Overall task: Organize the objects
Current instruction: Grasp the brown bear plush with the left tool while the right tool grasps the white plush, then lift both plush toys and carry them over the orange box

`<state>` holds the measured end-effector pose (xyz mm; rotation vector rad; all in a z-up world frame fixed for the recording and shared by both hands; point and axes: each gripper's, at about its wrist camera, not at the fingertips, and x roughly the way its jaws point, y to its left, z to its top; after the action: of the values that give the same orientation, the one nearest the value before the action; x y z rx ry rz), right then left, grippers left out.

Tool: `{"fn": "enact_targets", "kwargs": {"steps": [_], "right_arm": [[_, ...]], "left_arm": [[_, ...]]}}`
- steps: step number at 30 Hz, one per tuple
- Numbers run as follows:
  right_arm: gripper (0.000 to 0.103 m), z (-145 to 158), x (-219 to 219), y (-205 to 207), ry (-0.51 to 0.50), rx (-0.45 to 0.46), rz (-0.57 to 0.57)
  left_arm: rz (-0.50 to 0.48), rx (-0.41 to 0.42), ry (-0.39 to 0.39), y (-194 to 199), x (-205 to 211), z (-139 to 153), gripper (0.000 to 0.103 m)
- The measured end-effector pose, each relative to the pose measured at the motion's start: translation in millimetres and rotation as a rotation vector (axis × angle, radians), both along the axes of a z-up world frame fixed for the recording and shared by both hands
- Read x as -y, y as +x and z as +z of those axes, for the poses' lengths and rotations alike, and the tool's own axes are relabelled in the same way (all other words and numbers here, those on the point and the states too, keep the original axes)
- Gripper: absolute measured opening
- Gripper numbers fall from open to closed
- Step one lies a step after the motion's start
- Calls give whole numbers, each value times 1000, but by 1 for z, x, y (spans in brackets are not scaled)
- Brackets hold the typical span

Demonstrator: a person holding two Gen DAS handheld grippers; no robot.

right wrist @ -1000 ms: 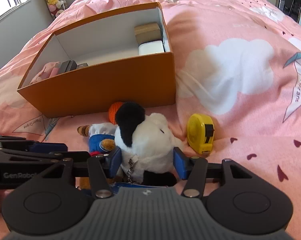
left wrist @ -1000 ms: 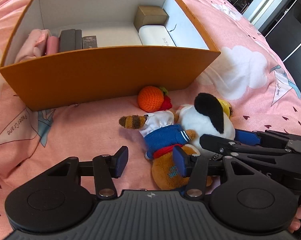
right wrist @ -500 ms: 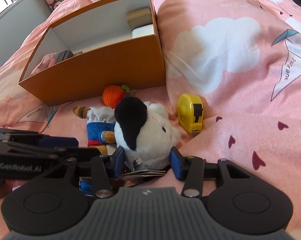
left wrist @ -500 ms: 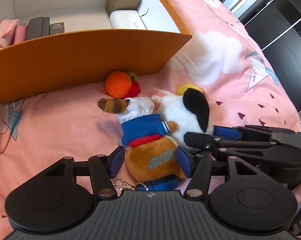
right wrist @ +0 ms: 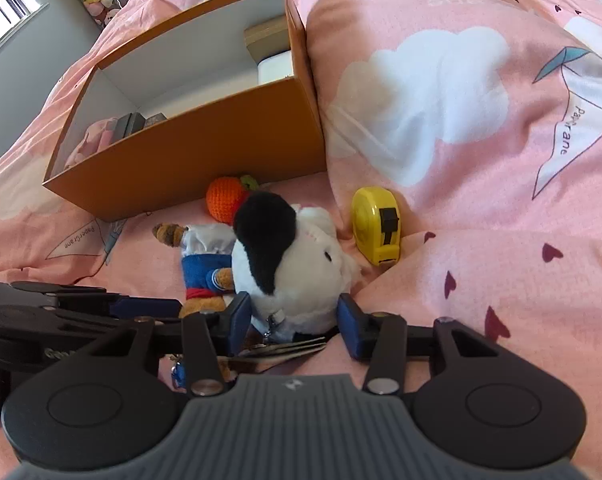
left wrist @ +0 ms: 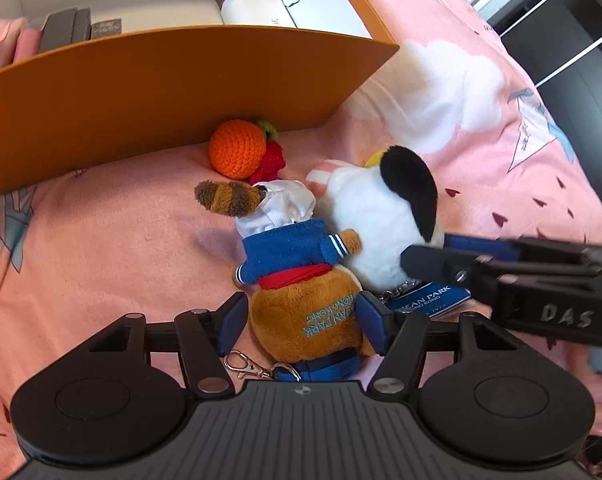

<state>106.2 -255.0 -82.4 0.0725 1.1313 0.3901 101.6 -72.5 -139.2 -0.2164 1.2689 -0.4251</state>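
A brown plush in a blue jacket [left wrist: 301, 264] lies on the pink bed, its head between the pads of my left gripper [left wrist: 301, 320], which closes around it. A white plush with a black ear [right wrist: 289, 264] lies beside it, its lower end between the pads of my right gripper [right wrist: 295, 320], which is shut on it. The white plush also shows in the left wrist view [left wrist: 381, 224]. An orange knitted ball [left wrist: 237, 148] rests against the front wall of an open orange box [left wrist: 161, 92].
A yellow tape measure [right wrist: 377, 224] lies right of the white plush. The box [right wrist: 189, 148] holds a white case [left wrist: 257, 8], a brown carton, dark flat items and pink cloth. A keyring clip [left wrist: 245, 364] trails from the brown plush. Dark furniture stands at the far right.
My left gripper moved forward and right until the brown plush's head sat between its pads. My right gripper narrowed on the white plush. The plushes barely shifted.
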Motion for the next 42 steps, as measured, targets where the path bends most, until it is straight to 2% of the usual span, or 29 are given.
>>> {"fn": "enact_targets", "kwargs": {"steps": [6, 7, 8, 14, 17, 23, 28, 33, 42], "right_arm": [[50, 15, -18, 9, -36, 77, 46], [52, 14, -23, 12, -52, 83, 63], [56, 14, -29, 15, -74, 88, 83], [59, -4, -53, 30, -228, 102, 177], [59, -10, -52, 32, -242, 83, 195], [55, -11, -30, 28, -203, 7, 198], [52, -10, -13, 23, -145, -35, 158], [48, 3, -6, 14, -75, -6, 88], [46, 31, -24, 7, 84, 83, 97]], "left_arm": [[-21, -8, 22, 4, 10, -6, 73], [-23, -10, 21, 5, 12, -7, 73], [-23, -13, 20, 5, 12, -9, 73], [-25, -28, 10, 9, 15, -15, 73], [-31, -38, 2, 10, 16, -20, 72], [-57, -47, -8, 7, 19, -25, 72], [-55, -32, -11, 3, 17, -24, 64], [-13, -17, -44, -4, 2, -15, 58], [95, 28, -39, -14, -41, 16, 57]]}}
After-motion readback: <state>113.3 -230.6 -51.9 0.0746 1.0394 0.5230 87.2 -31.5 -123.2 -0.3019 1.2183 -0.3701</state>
